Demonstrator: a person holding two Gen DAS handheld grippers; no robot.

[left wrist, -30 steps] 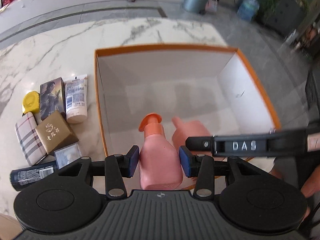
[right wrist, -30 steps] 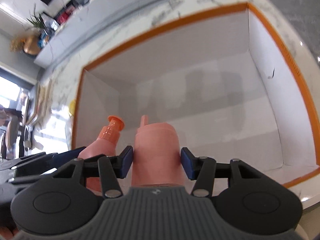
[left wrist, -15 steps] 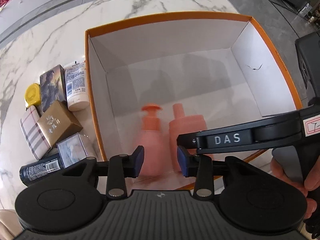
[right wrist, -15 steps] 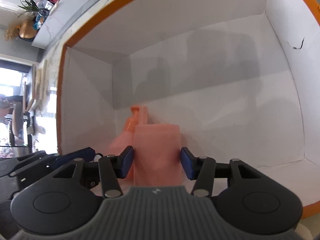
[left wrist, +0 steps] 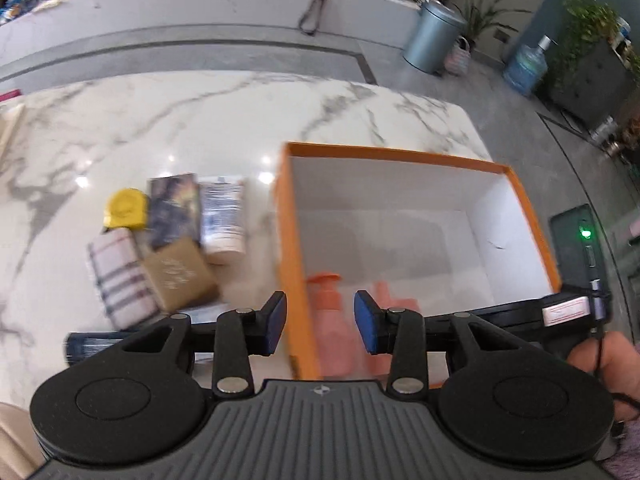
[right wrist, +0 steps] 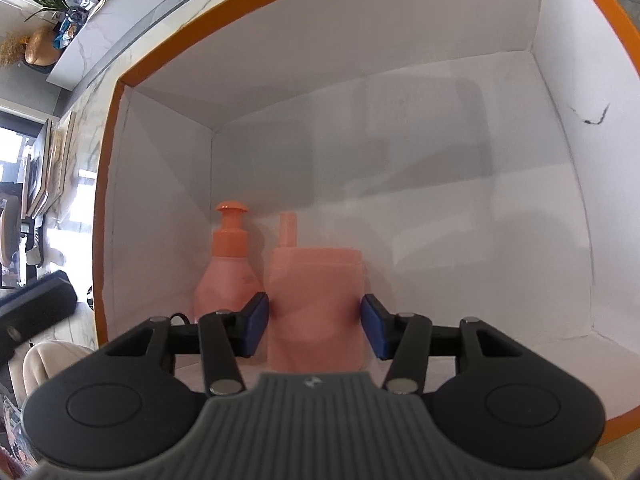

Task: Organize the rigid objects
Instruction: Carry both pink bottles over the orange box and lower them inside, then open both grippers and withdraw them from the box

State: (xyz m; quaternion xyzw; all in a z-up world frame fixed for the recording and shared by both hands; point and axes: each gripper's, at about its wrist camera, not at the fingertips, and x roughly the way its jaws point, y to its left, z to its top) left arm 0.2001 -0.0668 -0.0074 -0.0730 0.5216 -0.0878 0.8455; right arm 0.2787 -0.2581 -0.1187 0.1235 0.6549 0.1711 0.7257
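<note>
Right gripper (right wrist: 315, 326) around unlabelled pink bottle (right wrist: 316, 304)

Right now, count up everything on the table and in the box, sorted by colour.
Pink: 2, pump bottle and squat bottle, both in the orange box
Yellow: 1, tape measure
White: 1, tube
Plaid: 1, wallet
Gold: 1, box
Dark: 2, picture box and can
Total: 8

Two pink bottles stand in one orange box (left wrist: 400, 156): a pump bottle (right wrist: 228, 276) and a wider bottle (right wrist: 316, 300). On the tabletop (left wrist: 160, 120) lie one yellow tape measure (left wrist: 125, 208), one tube (left wrist: 222, 216), one plaid case (left wrist: 118, 284), one dark can (left wrist: 96, 346) and two small cartons, dark (left wrist: 174, 208) and gold (left wrist: 180, 276).
</note>
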